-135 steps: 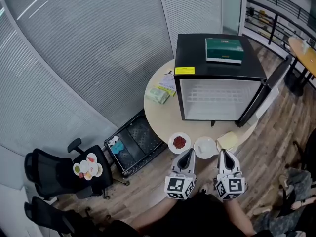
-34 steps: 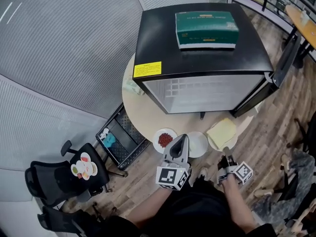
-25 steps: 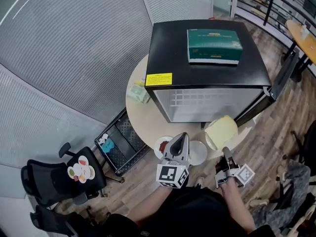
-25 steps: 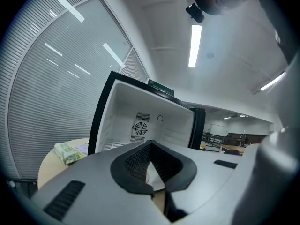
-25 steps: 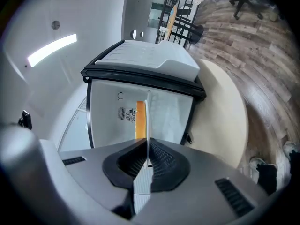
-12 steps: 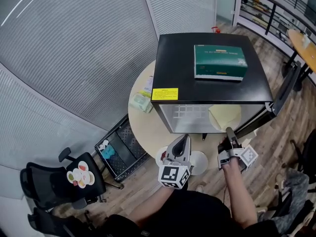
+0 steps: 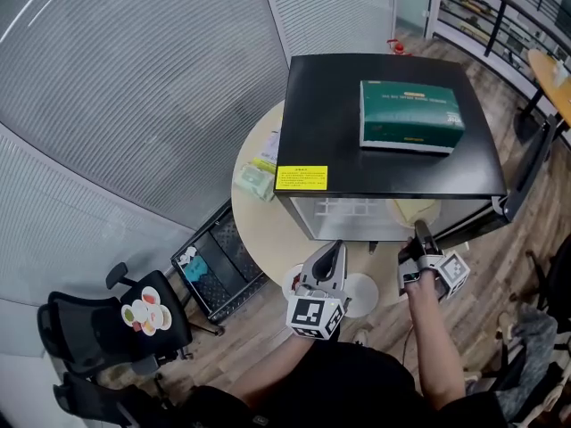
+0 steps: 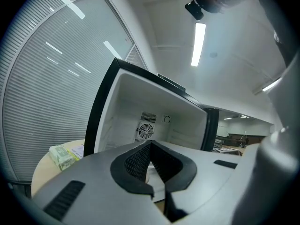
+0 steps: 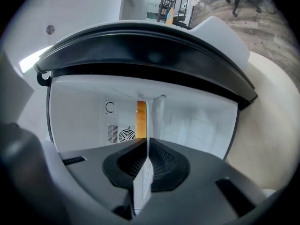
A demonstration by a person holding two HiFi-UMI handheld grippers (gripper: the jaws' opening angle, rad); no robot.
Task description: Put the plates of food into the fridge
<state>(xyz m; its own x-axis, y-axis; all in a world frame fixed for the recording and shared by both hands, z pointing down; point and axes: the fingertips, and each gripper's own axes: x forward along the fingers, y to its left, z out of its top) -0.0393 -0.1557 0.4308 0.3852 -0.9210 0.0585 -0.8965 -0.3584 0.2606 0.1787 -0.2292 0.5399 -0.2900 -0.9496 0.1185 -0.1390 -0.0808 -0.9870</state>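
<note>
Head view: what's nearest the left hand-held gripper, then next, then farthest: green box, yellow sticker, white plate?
1. White plate, right beside the left hand-held gripper.
2. Yellow sticker, front corner of the fridge top.
3. Green box, farther back on top.

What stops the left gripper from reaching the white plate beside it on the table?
Probably nothing; it looks reachable. The white plate lies uncovered on the table just right of the left gripper, nothing between them. Only its fingers are shut and must open first.
</note>
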